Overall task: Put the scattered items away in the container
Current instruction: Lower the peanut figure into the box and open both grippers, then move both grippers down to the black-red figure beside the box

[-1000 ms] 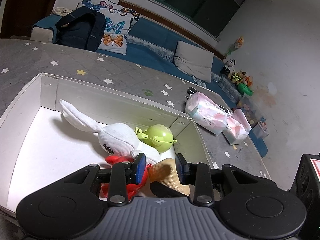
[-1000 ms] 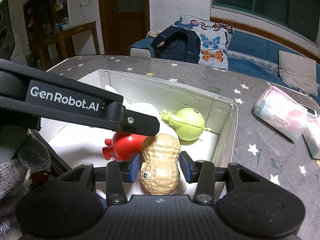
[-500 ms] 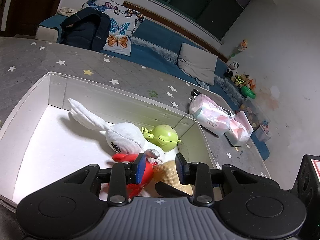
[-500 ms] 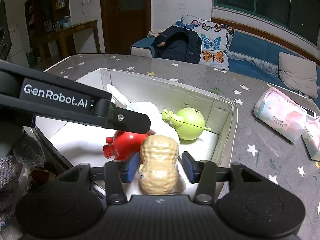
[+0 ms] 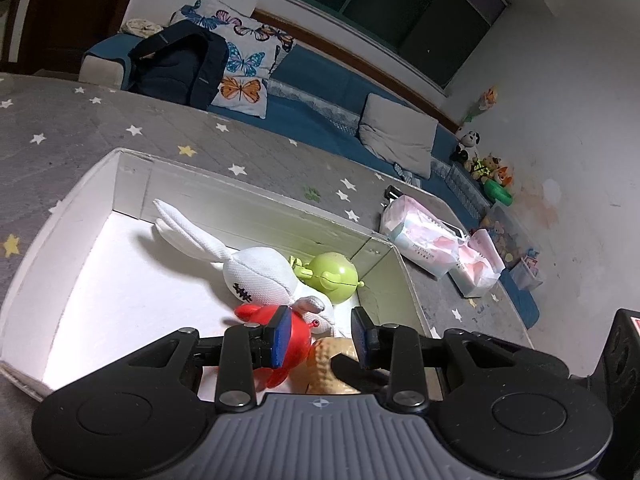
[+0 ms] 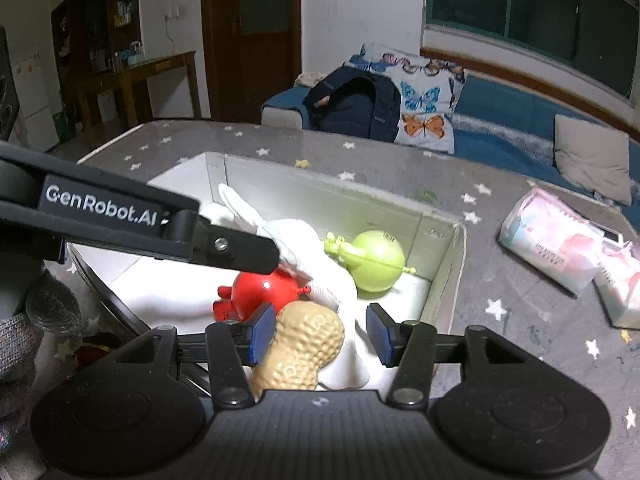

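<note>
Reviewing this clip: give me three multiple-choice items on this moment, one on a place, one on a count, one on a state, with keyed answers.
1. Where is the peanut toy?
A. on the starred cloth
B. inside the white box
C. on the sofa

2. How many toys lie in the box?
A. two
B. three
C. four

3. How does the right gripper stand?
A. clamped on the peanut toy
C. clamped on the red toy
B. jaws apart, opening, the right-hand pad clear of the peanut toy

Answers:
1 B, it lies on the box floor.
2 C, peanut, red toy, green toy, white plush.
3 B, a gap shows beside the peanut.
</note>
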`<move>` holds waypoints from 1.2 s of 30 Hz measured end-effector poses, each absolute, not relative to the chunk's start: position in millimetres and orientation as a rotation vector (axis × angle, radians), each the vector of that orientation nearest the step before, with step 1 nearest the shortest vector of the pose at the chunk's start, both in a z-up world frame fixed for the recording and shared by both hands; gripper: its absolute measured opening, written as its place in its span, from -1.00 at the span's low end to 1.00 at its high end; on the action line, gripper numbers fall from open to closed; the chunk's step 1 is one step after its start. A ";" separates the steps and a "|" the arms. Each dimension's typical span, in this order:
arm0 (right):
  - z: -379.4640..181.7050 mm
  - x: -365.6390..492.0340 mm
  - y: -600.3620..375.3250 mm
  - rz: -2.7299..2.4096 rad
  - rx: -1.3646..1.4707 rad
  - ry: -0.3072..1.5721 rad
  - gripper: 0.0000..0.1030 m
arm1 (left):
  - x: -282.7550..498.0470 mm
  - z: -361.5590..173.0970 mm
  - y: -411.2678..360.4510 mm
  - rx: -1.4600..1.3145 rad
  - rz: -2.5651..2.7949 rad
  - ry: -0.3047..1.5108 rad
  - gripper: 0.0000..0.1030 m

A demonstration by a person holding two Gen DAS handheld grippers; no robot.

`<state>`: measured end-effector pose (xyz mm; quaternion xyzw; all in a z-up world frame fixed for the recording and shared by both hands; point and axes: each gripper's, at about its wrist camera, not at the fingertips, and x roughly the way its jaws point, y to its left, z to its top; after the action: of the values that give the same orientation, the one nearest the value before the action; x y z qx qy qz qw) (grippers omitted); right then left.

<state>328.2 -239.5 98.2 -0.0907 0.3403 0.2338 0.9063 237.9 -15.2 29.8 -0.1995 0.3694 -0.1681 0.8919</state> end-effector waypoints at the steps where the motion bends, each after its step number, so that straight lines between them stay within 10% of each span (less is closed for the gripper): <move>1: 101.4 325.2 -240.2 0.485 -0.185 0.691 0.00 | 234.8 31.9 -13.4 -0.412 -0.346 0.760 -0.33; 36: 95.0 214.9 -200.3 0.698 -0.166 0.644 0.25 | 131.7 10.8 56.7 -0.515 -0.197 0.786 -0.32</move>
<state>214.9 -200.3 95.0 -0.0796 0.3097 0.3357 0.8861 131.7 56.7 10.8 -0.2478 0.3779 -0.0945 0.8871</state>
